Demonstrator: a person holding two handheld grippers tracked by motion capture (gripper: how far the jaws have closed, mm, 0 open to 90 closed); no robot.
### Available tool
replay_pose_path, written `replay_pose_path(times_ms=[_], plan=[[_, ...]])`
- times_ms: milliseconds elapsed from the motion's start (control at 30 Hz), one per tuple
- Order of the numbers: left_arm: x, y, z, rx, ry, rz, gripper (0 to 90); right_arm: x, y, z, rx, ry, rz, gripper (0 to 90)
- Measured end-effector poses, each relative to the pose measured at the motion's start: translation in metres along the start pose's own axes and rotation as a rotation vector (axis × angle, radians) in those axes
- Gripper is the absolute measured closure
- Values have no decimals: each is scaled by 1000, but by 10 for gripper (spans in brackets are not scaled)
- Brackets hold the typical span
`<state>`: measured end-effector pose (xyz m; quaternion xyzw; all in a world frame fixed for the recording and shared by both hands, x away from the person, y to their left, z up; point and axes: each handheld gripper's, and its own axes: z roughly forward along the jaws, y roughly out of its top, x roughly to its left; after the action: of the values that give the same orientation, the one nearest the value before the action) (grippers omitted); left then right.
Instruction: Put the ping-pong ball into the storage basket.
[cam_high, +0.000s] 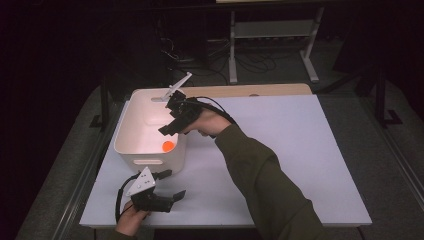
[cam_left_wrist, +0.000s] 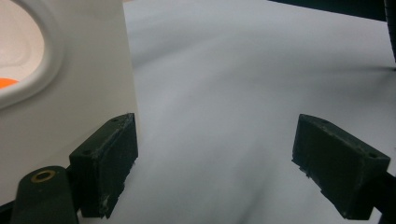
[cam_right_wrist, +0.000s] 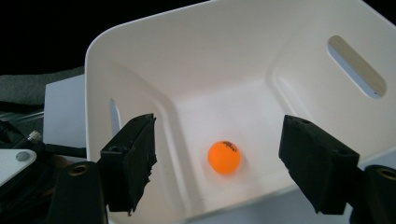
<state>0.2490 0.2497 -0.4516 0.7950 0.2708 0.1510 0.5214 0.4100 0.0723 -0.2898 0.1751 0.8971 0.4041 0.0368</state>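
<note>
small dark print on orange ball (cam_right_wrist: 224, 157), too blurred to read

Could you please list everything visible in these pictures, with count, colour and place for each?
ball: one, orange, on the floor of the bin, free of both jaws.
bin: one, white, with slot handles, on the left part of the table.
table: one, white top with a wooden strip along its far edge.
frame: one, light grey metal, on the floor beyond the table, with dark cables beside it.
right gripper: one, black, over the bin, jaws apart above the ball, nothing between them.
left gripper: one, black, low at the near left of the table beside the bin's wall, jaws open and empty.
hands: two, one on each gripper; the right arm wears an olive sleeve.
</note>
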Motion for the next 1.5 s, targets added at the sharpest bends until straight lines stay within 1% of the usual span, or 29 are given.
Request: replay_pose_path(times_ms=[200,300,400,500,633,733,900,933,1067,1167,1267,1333,1500], plan=[[0,0,0,-5,-2,-4,141,-4,-12,-17,-8,-25,16,233],[0,0,0,-6,-1,0,141,-7,-20,-26,-19,-40,16,215],[0,0,0,-2,-3,-4,141,-8,-28,-35,-33,-51,31,199],[0,0,0,-4,-3,-5,141,-10,-36,-41,-32,-70,33,187],[0,0,0,-4,-3,-5,141,-10,-46,-47,-40,-74,41,174],[1,0,0,-4,-3,-6,141,-10,-54,-50,-42,-79,51,163],[0,0,0,-6,-1,-5,141,-10,-69,-53,-52,-104,55,139],[0,0,0,-6,-1,-6,141,-10,-72,-54,-53,-105,64,134],[1,0,0,-4,-2,-7,141,-8,-84,-56,-59,-115,66,130],[1,0,0,-3,-2,-4,141,-6,-94,-55,-60,-133,75,126],[0,0,0,-5,-3,-9,141,-5,-104,-54,-56,-142,79,120],[1,0,0,-4,-3,-8,141,-4,-111,-52,-55,-144,90,112],[1,0,0,-3,-5,-13,141,-1,-128,-49,-60,-158,93,52]])
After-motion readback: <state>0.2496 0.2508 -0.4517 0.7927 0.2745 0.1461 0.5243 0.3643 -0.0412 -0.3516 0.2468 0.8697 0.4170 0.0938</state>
